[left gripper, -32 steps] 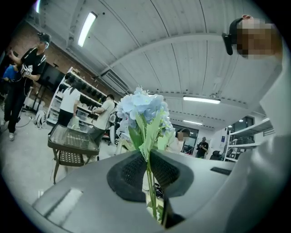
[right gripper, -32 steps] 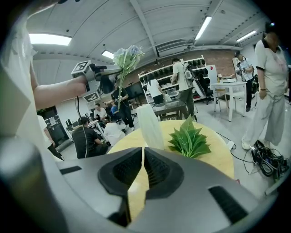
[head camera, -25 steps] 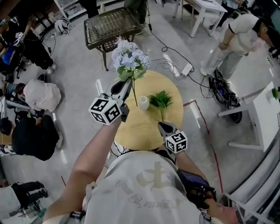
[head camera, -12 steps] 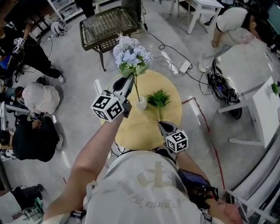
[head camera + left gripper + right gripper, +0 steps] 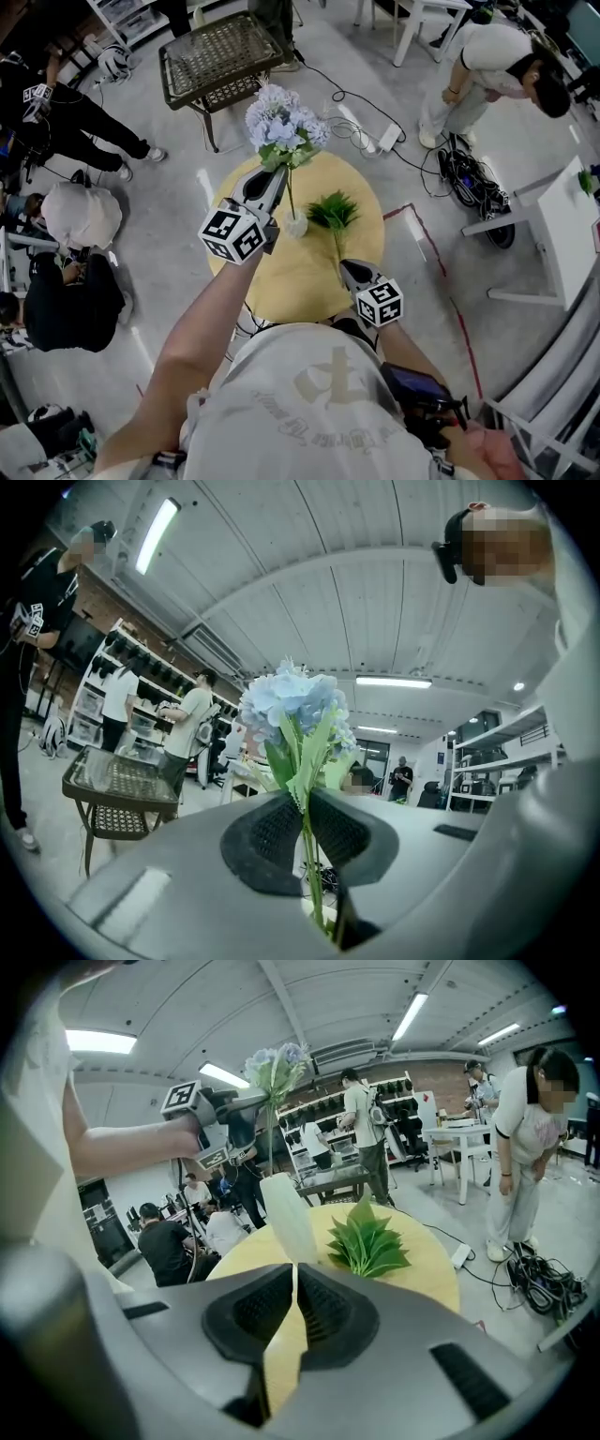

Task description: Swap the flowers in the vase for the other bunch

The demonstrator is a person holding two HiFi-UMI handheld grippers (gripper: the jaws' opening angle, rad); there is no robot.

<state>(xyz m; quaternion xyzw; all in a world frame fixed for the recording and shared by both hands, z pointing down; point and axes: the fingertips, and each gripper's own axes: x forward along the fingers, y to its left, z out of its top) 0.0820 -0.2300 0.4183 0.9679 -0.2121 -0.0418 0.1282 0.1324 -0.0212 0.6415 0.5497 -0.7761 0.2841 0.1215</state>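
My left gripper [image 5: 272, 180] [image 5: 302, 803] is shut on the green stem of the blue hydrangea bunch [image 5: 284, 127] [image 5: 292, 700] [image 5: 275, 1063], which it holds upright. The stem's lower end meets the mouth of the small white vase [image 5: 296, 223] [image 5: 289, 1218] on the round yellow table [image 5: 300, 281]. How deep it goes I cannot tell. The green leafy bunch [image 5: 335, 212] [image 5: 367, 1241] lies on the table just right of the vase. My right gripper [image 5: 349, 270] [image 5: 292, 1279] is shut over the table's near side, close to that bunch's stem end, with nothing visible between its jaws.
A wicker-topped low table [image 5: 220, 56] stands beyond the round one. A power strip and cables [image 5: 375, 141] lie on the floor behind it. People crouch at the left [image 5: 80, 216], another bends at the far right [image 5: 487, 66]. A white table [image 5: 562, 234] is to the right.
My left gripper has carried the hydrangea a little right and down, so its stem end has gone from beside the vase to the vase's mouth. The right gripper has stayed put.
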